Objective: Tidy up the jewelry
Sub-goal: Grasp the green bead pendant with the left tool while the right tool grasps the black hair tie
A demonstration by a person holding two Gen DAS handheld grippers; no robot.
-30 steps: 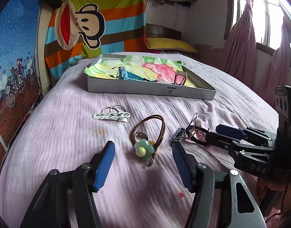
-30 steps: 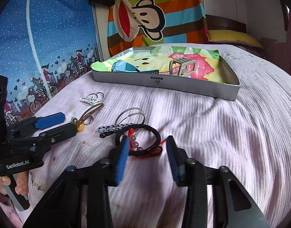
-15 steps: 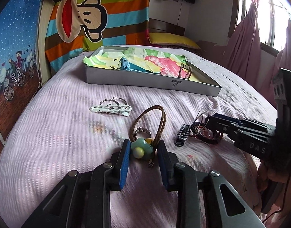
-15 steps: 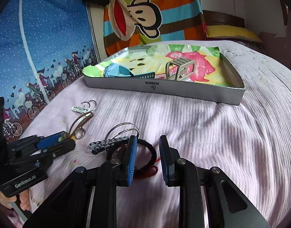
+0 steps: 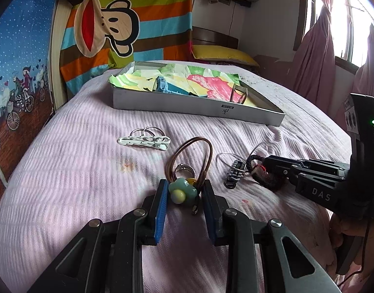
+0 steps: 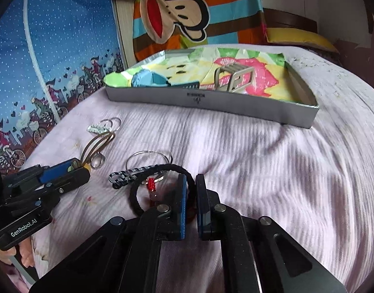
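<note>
Both grippers are now drawn in from a wider spread. Left gripper [image 5: 183, 193] is pinched on the flower charm [image 5: 181, 189] of the brown band [image 5: 192, 157]; right gripper [image 6: 190, 195] is pressed onto the black bracelet [image 6: 162, 185]. Both pieces are still on the bed [image 5: 77, 171] — lifts to the tray [image 5: 196, 108] seem next.

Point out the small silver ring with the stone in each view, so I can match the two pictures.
Left wrist view: the silver ring lies at centre, inside the brown cord loop, just beyond the left gripper.
Right wrist view: the ring lies at left of centre, by the same loop.
Shared landmark: the grey tray lies at the far side.
</note>
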